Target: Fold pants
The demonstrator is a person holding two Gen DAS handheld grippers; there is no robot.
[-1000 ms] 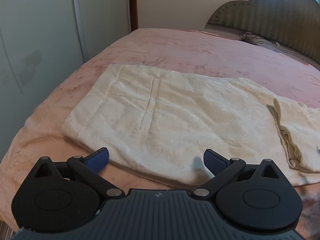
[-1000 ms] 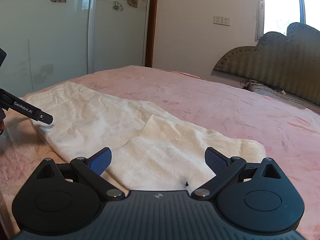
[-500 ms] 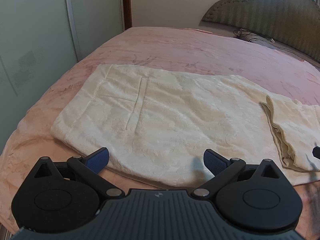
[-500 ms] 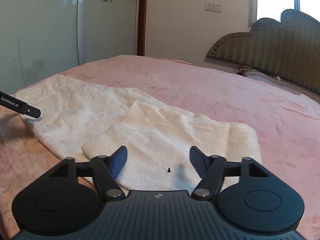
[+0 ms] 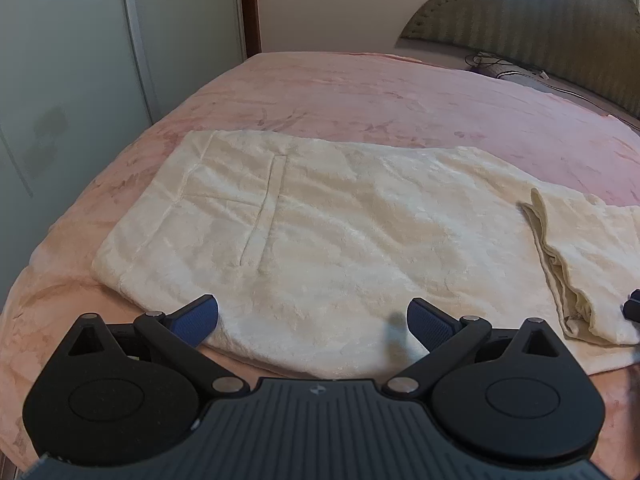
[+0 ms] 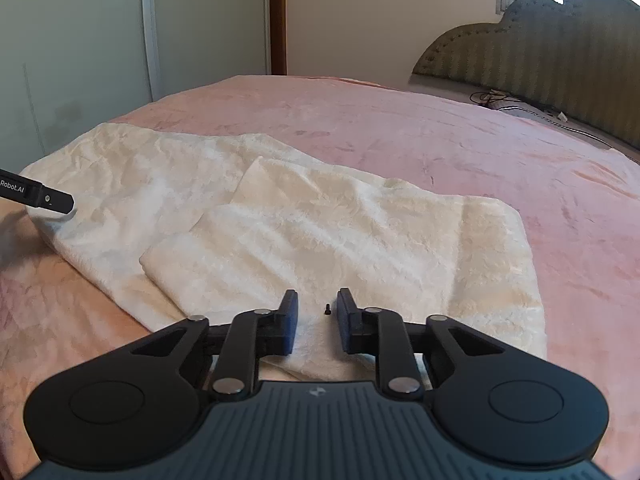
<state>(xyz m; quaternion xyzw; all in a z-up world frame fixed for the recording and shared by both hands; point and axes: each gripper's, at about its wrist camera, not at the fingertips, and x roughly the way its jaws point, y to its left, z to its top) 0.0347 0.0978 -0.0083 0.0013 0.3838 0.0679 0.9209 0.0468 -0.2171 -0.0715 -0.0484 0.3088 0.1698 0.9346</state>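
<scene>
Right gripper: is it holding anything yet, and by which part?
Not clearly yet. The right gripper is closing over the near edge of the pants at the folded leg end, fabric between its fingers.

The pants [image 5: 340, 240] lie flat on the bed [image 5: 400, 96], near its front edge. Their leg end [image 6: 360, 248] is folded back on top of them at the right. The headboard [image 6: 560, 52] stands behind, right; the wardrobe doors [image 6: 80, 60] stand left.
</scene>
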